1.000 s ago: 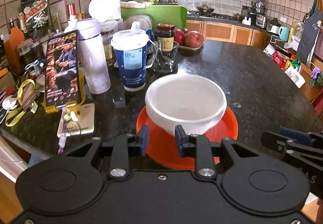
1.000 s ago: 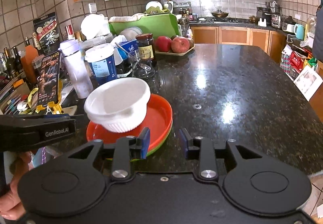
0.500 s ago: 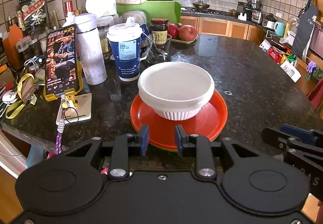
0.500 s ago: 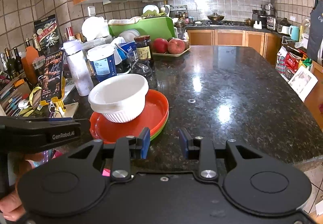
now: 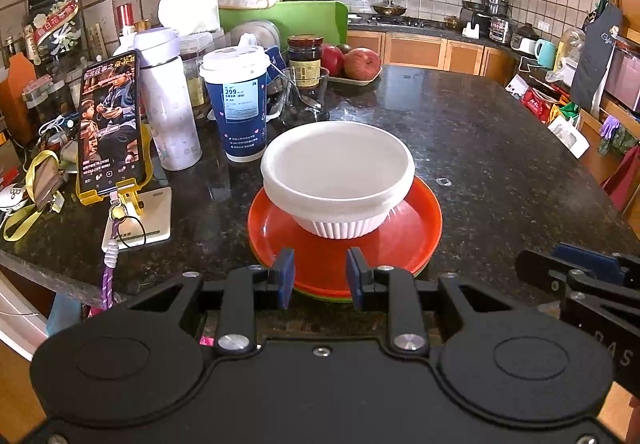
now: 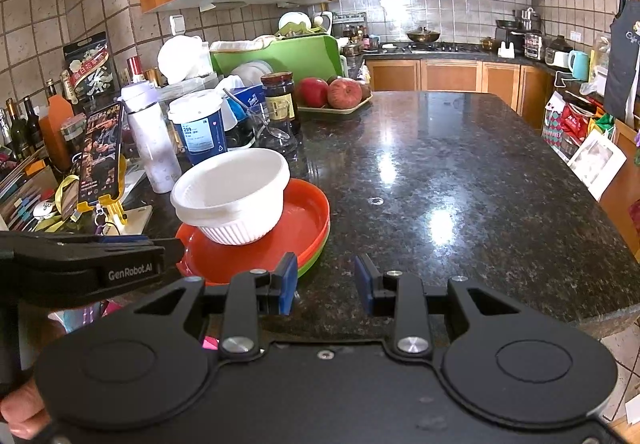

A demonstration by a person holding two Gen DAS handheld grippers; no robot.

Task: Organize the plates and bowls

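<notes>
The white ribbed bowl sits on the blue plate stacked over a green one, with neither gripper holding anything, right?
Not quite: the plate under the white ribbed bowl is orange, not blue, as the right wrist view shows. The green plate beneath and the empty grippers are right.

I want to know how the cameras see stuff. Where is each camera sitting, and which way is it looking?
Left wrist view: sits on the left hand-held gripper, looking forward and down at the white bowl on the orange plate; the right hand-held gripper's tip shows at right.
Right wrist view: sits on the right hand-held gripper, facing the dark counter, bowl to its left; the left gripper and a hand show at left.
Shared: bowl, plates, blue cup, apples.
</notes>
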